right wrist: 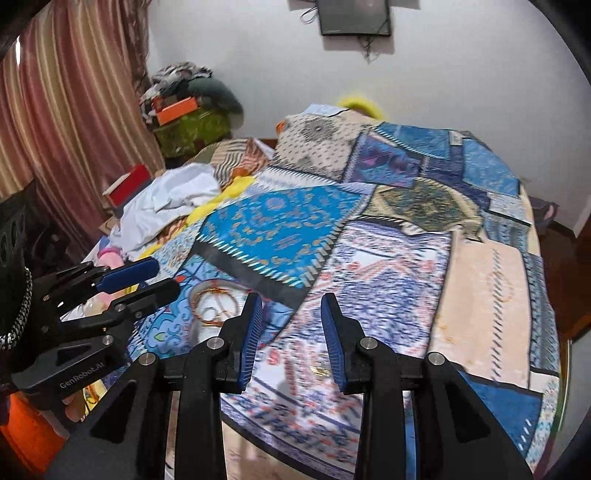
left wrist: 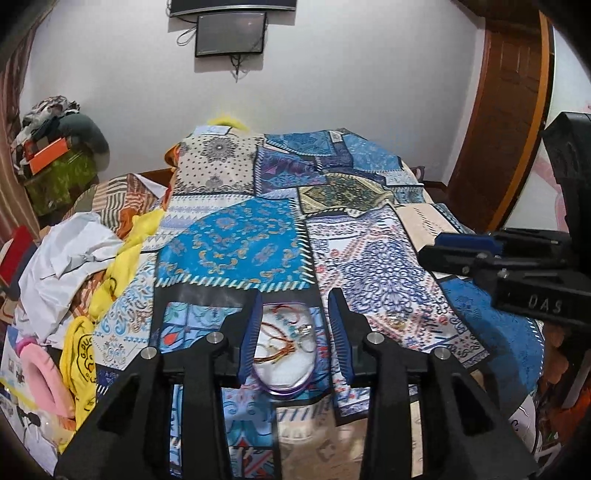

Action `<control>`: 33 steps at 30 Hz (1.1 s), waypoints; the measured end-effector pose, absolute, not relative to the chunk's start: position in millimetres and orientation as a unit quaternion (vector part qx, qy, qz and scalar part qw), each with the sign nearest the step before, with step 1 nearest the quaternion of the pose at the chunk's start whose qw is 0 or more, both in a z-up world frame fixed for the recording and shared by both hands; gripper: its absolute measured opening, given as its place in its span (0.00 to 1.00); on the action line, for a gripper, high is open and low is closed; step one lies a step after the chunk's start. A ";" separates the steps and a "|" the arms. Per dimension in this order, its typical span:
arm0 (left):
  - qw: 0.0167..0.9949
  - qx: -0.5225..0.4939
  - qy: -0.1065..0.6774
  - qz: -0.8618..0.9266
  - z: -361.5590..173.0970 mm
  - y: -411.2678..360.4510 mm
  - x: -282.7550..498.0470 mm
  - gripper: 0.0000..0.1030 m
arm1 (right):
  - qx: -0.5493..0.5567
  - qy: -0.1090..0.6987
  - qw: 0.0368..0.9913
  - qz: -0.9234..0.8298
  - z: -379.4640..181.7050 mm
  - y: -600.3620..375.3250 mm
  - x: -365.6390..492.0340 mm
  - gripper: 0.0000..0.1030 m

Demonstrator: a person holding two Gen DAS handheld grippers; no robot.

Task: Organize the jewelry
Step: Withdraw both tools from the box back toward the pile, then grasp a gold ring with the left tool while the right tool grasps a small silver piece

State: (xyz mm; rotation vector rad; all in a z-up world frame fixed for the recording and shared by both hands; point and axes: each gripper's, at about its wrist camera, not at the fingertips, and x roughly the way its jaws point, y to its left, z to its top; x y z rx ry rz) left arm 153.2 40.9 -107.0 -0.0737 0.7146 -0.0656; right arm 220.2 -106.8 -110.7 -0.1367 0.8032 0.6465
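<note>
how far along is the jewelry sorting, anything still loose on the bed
Done: bangles and beaded pieces already lie in the round dish. In hand: nothing; the left tongs hang open over the dish, the right tongs open above the quilt. Left: a small gold piece still loose on the quilt.

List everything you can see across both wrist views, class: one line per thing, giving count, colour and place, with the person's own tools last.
dish: one, clear with purple rim, on the bedspread between the left fingers
bracelets and chains: several, orange, gold, silver, inside the dish
small gold piece: one, loose on the bedspread right of the dish
bedspread: one, blue patchwork, covering the bed
white cloth: one, crumpled, left edge
yellow cloth: one, beside it
screen: one, dark, on the wall
left gripper: black, blue fingers, open
right gripper: same, open
</note>
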 end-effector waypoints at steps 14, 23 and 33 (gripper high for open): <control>0.905 -0.024 0.417 -0.081 -146.3 -19.0 184.3 0.35 | -0.050 0.404 0.874 0.263 -140.0 -169.8 234.9 0.42; 0.886 -0.003 0.450 -0.116 -173.8 -56.9 198.0 0.35 | -0.035 0.417 0.870 0.262 -153.7 -190.2 236.4 0.42; 0.888 0.006 0.445 -0.114 -185.9 -67.6 209.7 0.17 | -0.025 0.422 0.867 0.264 -160.0 -198.5 233.9 0.42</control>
